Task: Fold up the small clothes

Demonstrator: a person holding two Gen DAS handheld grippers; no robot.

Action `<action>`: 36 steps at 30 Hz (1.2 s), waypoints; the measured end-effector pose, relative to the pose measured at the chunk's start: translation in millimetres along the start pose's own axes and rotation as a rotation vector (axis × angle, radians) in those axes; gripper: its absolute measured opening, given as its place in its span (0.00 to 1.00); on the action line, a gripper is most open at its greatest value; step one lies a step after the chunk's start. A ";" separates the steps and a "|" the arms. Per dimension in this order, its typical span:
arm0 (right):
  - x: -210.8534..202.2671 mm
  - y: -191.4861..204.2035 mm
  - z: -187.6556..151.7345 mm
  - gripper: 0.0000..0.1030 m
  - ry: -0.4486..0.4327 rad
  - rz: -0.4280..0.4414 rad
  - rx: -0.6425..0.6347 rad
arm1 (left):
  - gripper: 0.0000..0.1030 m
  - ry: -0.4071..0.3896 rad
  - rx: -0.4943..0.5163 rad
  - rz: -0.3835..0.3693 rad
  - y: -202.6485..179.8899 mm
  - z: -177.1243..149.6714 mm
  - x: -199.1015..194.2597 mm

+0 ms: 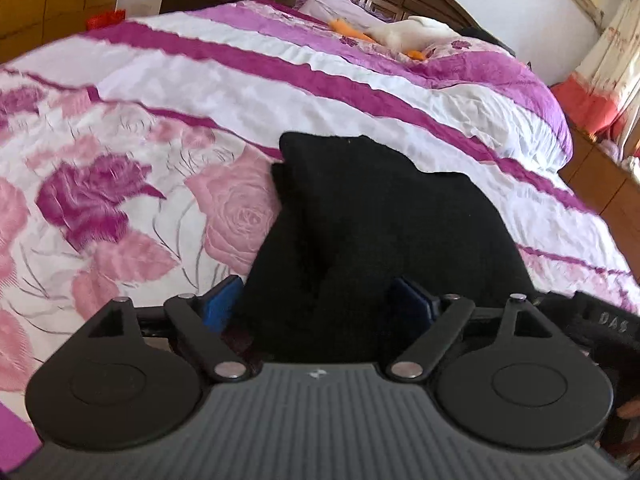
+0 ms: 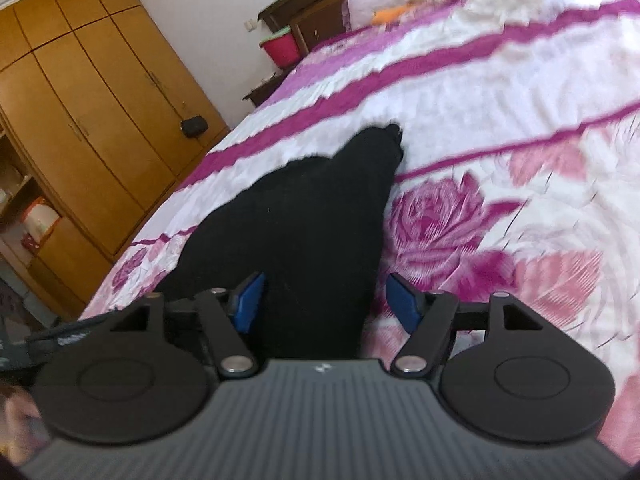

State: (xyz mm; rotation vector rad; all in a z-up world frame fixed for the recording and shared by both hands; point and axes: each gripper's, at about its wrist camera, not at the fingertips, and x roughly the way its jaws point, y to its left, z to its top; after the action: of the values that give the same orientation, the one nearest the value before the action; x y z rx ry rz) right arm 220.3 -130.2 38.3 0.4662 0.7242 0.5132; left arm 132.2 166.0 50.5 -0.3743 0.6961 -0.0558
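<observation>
The black garment (image 1: 380,216) lies folded on the floral bedspread (image 1: 160,120), between the spread blue pads of the open left claw (image 1: 316,304) and the open right claw (image 2: 326,300), neither gripping it.

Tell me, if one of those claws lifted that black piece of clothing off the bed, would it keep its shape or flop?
The black garment would probably flop: it lies soft and creased on the bedspread, with layered folded edges. It likely weighs little, being small thin cloth. Lifted by one corner, the fold would probably fall open.
</observation>
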 end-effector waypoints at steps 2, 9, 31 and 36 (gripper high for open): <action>8.1 -4.7 -3.3 0.68 0.014 0.046 0.023 | 0.85 0.002 -0.008 -0.027 2.2 -0.8 4.3; 20.4 -8.2 -8.3 0.72 -0.002 0.111 -0.006 | 0.85 0.011 -0.003 -0.112 -3.0 -2.7 27.0; -43.9 11.8 17.9 0.42 -0.036 0.146 -0.038 | 0.45 -0.006 -0.140 -0.328 -41.6 -6.0 -9.0; -100.7 8.8 11.0 0.43 -0.053 0.089 -0.071 | 0.45 -0.007 -0.096 -0.372 -84.5 -27.3 -36.5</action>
State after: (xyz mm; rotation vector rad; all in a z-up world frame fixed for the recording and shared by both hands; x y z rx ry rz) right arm 161.6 -184.9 100.8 0.4455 0.6339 0.6061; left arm 93.0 84.9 83.8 -0.5928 0.6168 -0.3747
